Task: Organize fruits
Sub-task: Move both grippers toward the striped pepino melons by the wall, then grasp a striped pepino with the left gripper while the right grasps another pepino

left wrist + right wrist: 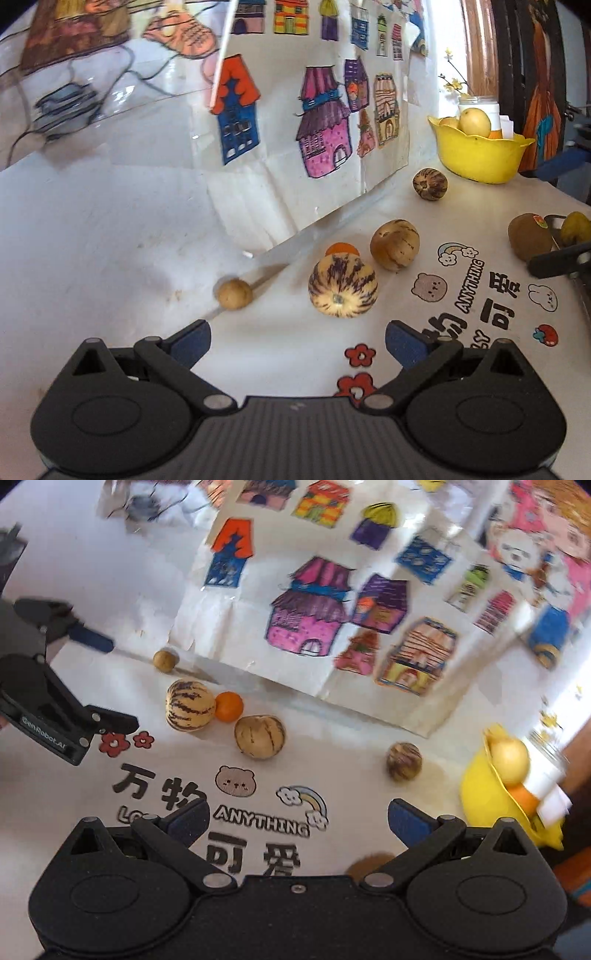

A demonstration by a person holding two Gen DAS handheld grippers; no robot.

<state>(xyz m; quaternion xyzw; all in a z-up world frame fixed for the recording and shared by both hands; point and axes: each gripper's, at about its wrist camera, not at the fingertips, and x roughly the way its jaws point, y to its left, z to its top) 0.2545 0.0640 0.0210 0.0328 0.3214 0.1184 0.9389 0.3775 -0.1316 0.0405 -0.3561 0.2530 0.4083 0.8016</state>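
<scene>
Loose fruit lies on a white printed mat (461, 295). In the left wrist view a purple-striped melon (342, 286) sits just ahead of my open, empty left gripper (297, 343). An orange (341, 249) is tucked behind the melon. Beyond are a tan striped fruit (394, 243), a small round fruit (234, 293), a dark striped fruit (429, 184) and a kiwi (530, 236). The yellow bowl (478, 158) at the back right holds fruit. My right gripper (299, 819) is open and empty above the mat. Ahead of it lie the melon (190, 705), the tan fruit (260, 736) and the bowl (480, 797).
A paper sheet of coloured house drawings (325, 122) hangs on the wall behind the fruit. A jar with yellow flowers (476, 101) stands behind the bowl. My left gripper (107, 681) shows at the left of the right wrist view. Dark furniture (535, 74) rises at the far right.
</scene>
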